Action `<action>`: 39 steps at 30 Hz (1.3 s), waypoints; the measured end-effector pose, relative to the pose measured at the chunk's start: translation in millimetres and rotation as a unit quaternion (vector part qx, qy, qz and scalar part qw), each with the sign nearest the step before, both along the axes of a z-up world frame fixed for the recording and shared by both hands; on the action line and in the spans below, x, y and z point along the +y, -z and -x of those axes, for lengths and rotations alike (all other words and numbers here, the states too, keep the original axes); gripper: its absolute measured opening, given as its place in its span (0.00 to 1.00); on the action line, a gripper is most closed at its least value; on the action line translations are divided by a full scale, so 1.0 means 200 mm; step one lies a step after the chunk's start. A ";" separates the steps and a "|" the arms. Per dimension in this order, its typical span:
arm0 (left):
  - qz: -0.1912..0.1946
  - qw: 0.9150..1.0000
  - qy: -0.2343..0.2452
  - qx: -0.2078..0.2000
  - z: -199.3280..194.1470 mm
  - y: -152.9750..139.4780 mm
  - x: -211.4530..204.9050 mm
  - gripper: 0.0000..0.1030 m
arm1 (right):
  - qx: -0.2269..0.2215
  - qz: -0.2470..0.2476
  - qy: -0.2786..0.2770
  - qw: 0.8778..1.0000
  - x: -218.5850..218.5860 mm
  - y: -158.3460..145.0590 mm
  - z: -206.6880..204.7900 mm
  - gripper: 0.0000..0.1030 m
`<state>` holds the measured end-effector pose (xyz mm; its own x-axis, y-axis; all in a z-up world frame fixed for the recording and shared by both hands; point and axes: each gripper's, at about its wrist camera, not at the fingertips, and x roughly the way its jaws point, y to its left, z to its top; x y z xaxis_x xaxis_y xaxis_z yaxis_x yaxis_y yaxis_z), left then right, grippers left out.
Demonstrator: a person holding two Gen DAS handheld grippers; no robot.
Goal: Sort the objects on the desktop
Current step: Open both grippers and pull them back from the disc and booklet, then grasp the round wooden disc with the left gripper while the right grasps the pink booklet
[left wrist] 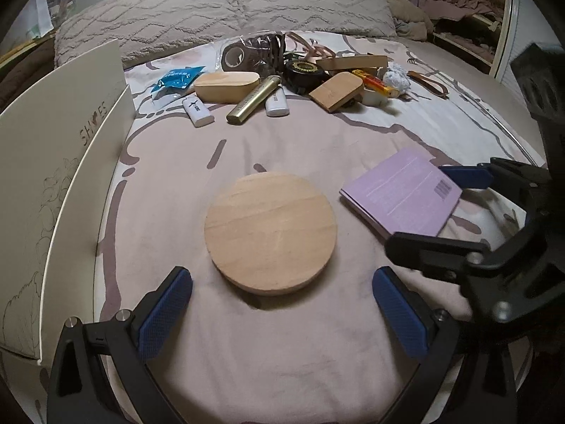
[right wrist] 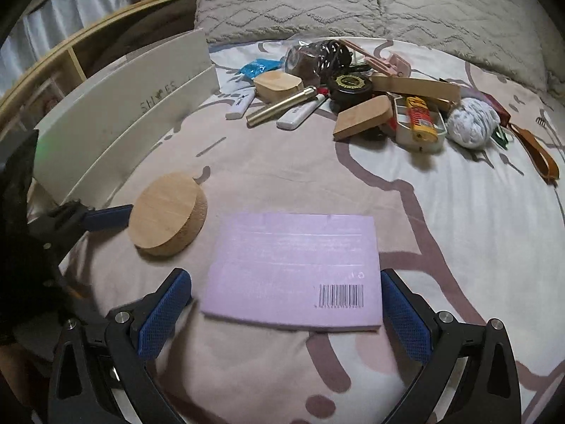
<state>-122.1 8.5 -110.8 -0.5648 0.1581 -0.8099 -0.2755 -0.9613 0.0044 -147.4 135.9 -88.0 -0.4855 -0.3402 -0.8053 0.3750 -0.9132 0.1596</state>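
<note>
Both tools were spread wide — the left gripper (left wrist: 282, 312) faced the wooden disc (left wrist: 270, 231). The right gripper (right wrist: 286, 312) straddled the purple booklet (right wrist: 295, 268) without touching it.

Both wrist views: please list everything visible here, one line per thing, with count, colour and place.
round wooden disc: 1, light wood, on the bedspread ahead of the left gripper
booklet: 1, lilac with barcode, flat between the right gripper's fingers
shoe box: 1, cream, standing at the left edge
white lighters: 2 seen clearly, either side of a gold tube
wooden blocks: at least 3, light wood, in the far pile
black round tin: 1, gold label, mid-pile
white yarn ball: 1, right of pile
blue packet: 1, left of pile
pillows: grey, behind
left gripper: open, blue fingers
right gripper: open, astride the booklet
</note>
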 end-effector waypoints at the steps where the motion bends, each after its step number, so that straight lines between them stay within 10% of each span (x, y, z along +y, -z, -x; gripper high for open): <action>1: 0.000 1.000 0.000 0.000 0.00 0.00 0.00 1.00 | -0.001 -0.007 0.003 1.000 0.00 0.01 0.01 1.00; 16: -0.016 1.000 -0.002 -0.003 0.01 0.00 -0.02 1.00 | -0.006 -0.003 0.090 0.996 0.22 0.00 0.07 1.00; 39: -0.024 0.999 -0.028 -0.011 0.14 -0.01 -0.04 0.90 | -0.003 -0.055 0.079 0.995 0.20 0.04 0.09 1.00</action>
<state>-150.0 1.0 -108.6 -0.5568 0.1648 -0.8141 -0.2200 -0.9744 -0.0468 -166.3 176.6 -96.6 -0.5216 -0.1705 -0.8360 0.2258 -0.9725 0.0575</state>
